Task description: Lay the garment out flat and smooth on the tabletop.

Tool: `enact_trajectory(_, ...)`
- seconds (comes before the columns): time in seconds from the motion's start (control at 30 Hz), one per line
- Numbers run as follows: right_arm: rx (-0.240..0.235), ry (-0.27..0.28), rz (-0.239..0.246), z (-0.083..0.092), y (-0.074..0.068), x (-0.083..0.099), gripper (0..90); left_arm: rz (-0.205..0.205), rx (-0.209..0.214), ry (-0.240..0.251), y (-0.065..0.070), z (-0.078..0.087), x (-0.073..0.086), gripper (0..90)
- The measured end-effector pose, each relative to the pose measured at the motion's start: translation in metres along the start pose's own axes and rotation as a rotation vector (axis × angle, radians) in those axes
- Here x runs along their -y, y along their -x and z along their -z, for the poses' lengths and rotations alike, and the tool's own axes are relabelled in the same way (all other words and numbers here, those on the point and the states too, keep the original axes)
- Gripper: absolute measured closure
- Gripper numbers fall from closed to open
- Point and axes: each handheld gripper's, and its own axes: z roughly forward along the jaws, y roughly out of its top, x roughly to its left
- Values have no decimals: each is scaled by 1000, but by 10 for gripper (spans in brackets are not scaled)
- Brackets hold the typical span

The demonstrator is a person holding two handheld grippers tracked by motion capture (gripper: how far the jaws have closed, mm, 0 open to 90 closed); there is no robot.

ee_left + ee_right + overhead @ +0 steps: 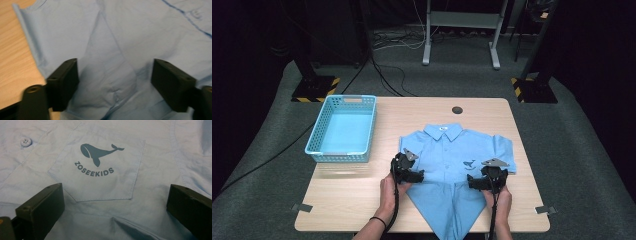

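Our two hands are resting at the table's near edge as we are holding the left gripper (408, 170) and right gripper (484, 180), both unclenched, over the shirt (452, 150), lying collar-away, hem toward us.

Light-blue short-sleeved shirt (457, 170) lies face-up on the table, lower sides seemingly folded into a point.

Blue basket (343, 129) on wooden table (352, 200)
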Motion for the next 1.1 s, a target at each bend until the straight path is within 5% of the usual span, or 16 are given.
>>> enact_trajectory(0.3,-2,0,0,0,0,0,5,33,8,29,-6,3,2,572)
enact_trajectory(0.57,-3,0,0,0,0,0,5,40,-53,31,-8,3,2,799)
enact_trajectory(1.1,-3,0,0,0,0,0,5,188,-124,139,-33,23,17,813)
